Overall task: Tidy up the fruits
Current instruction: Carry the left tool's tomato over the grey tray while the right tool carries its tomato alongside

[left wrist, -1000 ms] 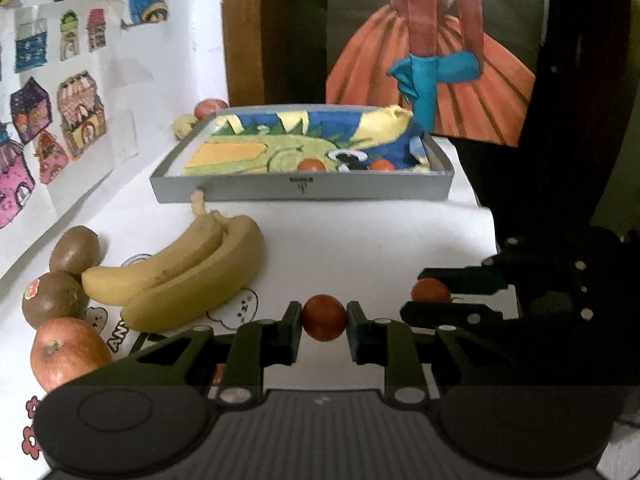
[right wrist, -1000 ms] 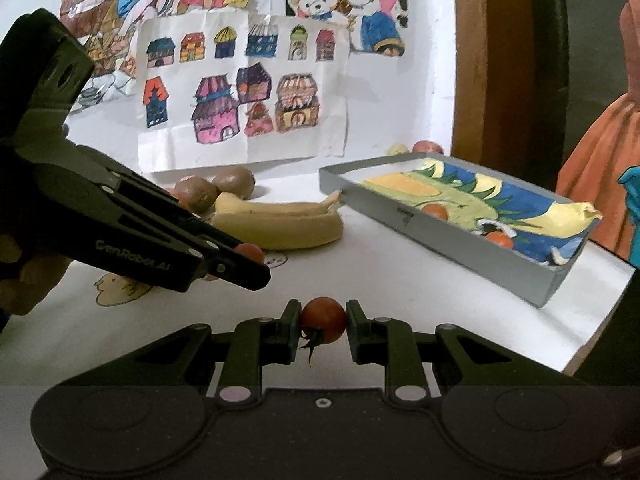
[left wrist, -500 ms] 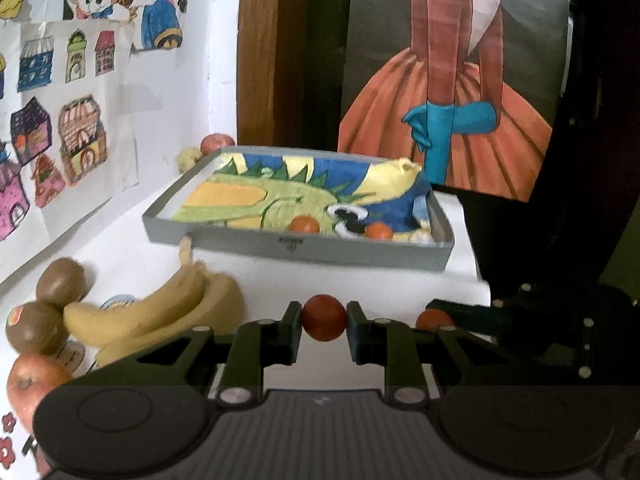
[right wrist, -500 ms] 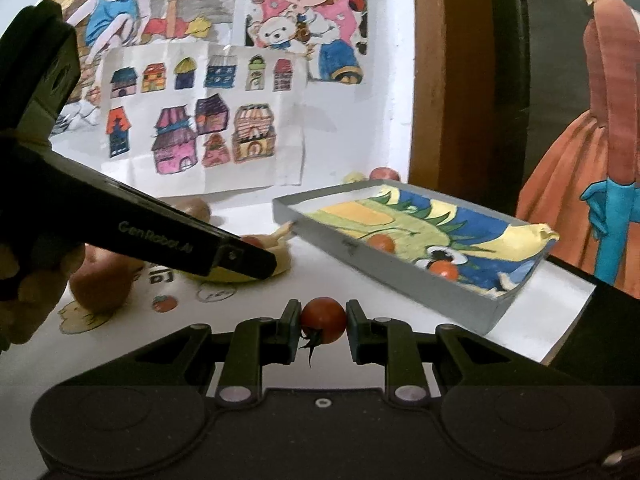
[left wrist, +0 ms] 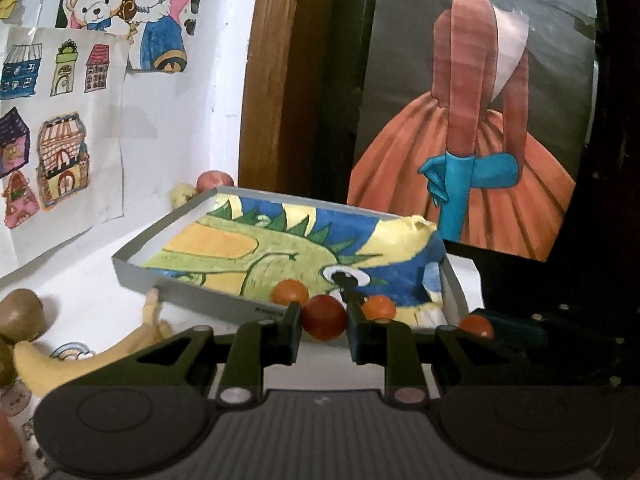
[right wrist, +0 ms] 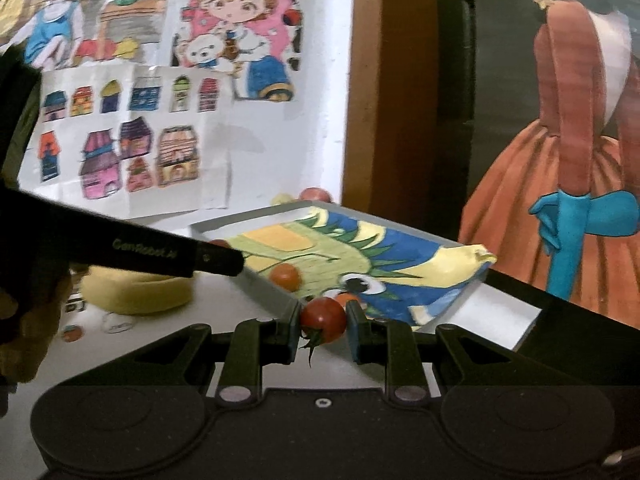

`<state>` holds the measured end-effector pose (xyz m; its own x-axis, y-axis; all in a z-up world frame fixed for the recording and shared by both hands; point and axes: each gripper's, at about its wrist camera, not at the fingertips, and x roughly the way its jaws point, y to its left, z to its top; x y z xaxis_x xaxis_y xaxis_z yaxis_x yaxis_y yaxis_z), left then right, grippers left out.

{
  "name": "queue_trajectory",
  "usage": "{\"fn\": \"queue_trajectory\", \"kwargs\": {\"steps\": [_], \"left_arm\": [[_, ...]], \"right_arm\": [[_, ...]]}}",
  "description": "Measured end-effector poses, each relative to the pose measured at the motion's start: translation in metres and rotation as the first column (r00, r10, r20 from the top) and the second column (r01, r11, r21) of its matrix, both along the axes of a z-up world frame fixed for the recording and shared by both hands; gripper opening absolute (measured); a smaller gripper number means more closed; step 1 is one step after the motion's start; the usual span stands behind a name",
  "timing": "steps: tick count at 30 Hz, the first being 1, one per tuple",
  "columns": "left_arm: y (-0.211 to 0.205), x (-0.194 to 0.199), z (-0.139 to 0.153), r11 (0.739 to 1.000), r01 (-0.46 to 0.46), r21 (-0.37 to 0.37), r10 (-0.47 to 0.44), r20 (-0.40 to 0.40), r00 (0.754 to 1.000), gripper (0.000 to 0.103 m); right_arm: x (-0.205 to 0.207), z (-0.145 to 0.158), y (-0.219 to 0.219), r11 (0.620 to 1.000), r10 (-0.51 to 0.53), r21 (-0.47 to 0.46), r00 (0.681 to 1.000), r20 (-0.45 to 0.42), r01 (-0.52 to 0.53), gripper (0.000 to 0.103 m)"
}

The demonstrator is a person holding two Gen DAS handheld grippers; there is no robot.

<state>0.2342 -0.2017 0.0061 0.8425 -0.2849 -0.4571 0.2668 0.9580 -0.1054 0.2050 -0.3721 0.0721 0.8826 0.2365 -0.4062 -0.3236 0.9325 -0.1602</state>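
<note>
Each gripper holds one cherry tomato pinched between its fingers: the left gripper (left wrist: 324, 326) its tomato (left wrist: 324, 317), the right gripper (right wrist: 323, 326) a stemmed tomato (right wrist: 323, 320). Both are at the near wall of the grey tray (left wrist: 208, 298). Carry each clear over that wall. Release low, apart from the two tomatoes (left wrist: 291, 291) near the tray's front edge.

Frame edge cuts the apple (left wrist: 8, 452); tray (left wrist: 136, 268) hides the banana's (left wrist: 80, 364) stem tip.

Four cherry tomatoes (left wrist: 324, 317), two bananas (left wrist: 80, 364), one tray (left wrist: 208, 300), two kiwis (left wrist: 20, 316)
</note>
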Motion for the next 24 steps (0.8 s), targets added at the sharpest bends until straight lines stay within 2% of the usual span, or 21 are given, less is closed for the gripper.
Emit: {"fn": "queue_trajectory", "kwargs": {"steps": [7,11,14,18,24], "left_arm": [[-0.009,0.019,-0.015,1.0,-0.008,-0.019,0.009,0.052,0.999,0.026],[-0.008,0.018,-0.021,0.999,0.01,-0.04,-0.008,0.068,0.998,0.027],[-0.004,0.014,-0.019,0.999,-0.012,-0.03,0.014,0.064,0.998,0.027],[0.002,0.003,-0.009,0.998,-0.049,-0.026,0.051,0.054,0.997,0.027],[0.009,-0.03,0.026,0.996,-0.082,-0.035,0.084,0.085,0.993,0.027]], "right_arm": [[0.025,-0.009,-0.021,0.999,-0.042,0.028,0.999,0.004,0.042,0.026],[0.031,-0.013,-0.026,0.998,-0.043,0.04,0.999,0.002,0.043,0.026],[0.031,-0.013,-0.026,0.998,-0.037,0.041,0.999,0.004,0.037,0.026],[0.028,-0.009,-0.023,0.999,-0.021,0.048,1.0,0.013,0.02,0.026],[0.013,0.008,-0.013,0.998,0.015,0.053,0.999,0.043,-0.017,0.026]]}}
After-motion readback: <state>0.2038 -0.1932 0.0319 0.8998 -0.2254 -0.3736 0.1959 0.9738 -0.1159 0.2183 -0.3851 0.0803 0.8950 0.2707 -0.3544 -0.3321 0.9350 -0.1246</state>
